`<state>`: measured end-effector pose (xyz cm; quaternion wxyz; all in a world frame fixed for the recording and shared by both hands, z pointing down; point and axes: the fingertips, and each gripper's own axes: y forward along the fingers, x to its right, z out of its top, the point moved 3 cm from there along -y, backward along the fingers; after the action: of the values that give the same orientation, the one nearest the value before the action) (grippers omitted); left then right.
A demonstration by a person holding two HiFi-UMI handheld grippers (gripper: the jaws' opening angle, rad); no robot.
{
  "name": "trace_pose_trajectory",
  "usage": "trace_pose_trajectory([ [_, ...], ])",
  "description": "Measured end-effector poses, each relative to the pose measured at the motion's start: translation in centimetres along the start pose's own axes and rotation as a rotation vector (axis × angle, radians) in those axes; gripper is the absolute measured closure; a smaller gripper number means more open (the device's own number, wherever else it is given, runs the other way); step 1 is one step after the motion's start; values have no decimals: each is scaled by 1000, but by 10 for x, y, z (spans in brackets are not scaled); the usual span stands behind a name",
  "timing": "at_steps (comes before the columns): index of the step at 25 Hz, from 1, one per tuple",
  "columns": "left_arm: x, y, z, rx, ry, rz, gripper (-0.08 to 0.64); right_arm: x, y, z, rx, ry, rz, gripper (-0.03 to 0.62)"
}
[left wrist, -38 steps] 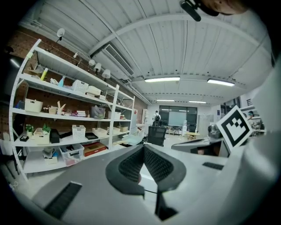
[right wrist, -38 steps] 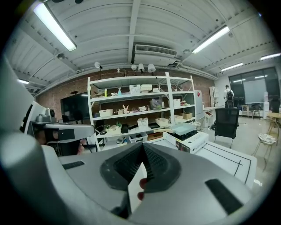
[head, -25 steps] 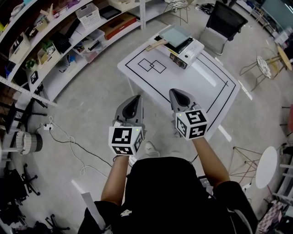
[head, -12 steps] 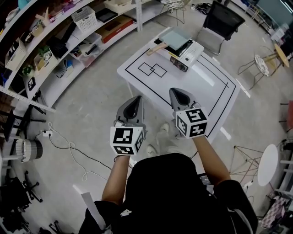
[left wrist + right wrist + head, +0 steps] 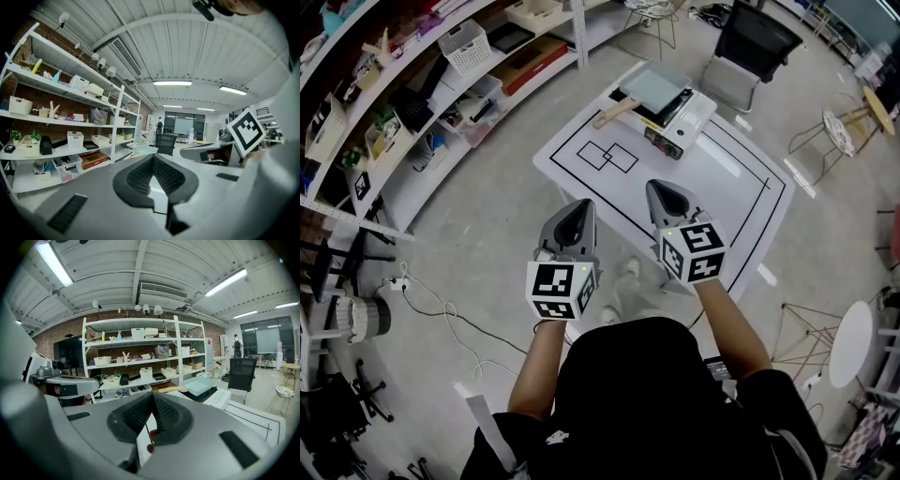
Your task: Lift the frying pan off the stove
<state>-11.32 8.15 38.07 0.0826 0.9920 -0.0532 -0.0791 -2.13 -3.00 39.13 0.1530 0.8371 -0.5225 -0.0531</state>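
Here, at the bottom of the head view, the black shirt [image 5: 623, 394] and the two bare forearms of the person are seen. The left gripper [image 5: 579, 205] is held just left of the middle of the frame, and the right gripper [image 5: 658, 190] just right of it, side by side and near each other, but apart. In the left gripper view the jaws of the left gripper [image 5: 153, 157] are seen pressed together, and nothing is held between them. In the right gripper view the jaws of the right gripper [image 5: 152, 397] are closed in the same way and are also empty.

Above the grippers a white table [image 5: 727, 187] with black lines drawn on it is seen. At its far end, in the upper middle of the frame, a portable gas stove [image 5: 682, 120] is placed. The square frying pan [image 5: 658, 82] is resting on this stove, with its wooden handle [image 5: 613, 113] directed to the left. The pan is well apart from both grippers.

Along the upper left edge, white shelves [image 5: 422, 141] filled with boxes and baskets are seen. Behind the table, at the top of the frame, a black office chair [image 5: 757, 37] is standing.
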Motion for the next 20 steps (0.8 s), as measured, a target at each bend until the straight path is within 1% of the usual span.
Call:
trace_pose_trajectory([
  [13,-14,102,10,-35,9,-20,549,78,66,14,-21,32,-12,591],
  [20,-24,145,13,-65,18,-20,549,107,96,16,-37,47,-6,591],
])
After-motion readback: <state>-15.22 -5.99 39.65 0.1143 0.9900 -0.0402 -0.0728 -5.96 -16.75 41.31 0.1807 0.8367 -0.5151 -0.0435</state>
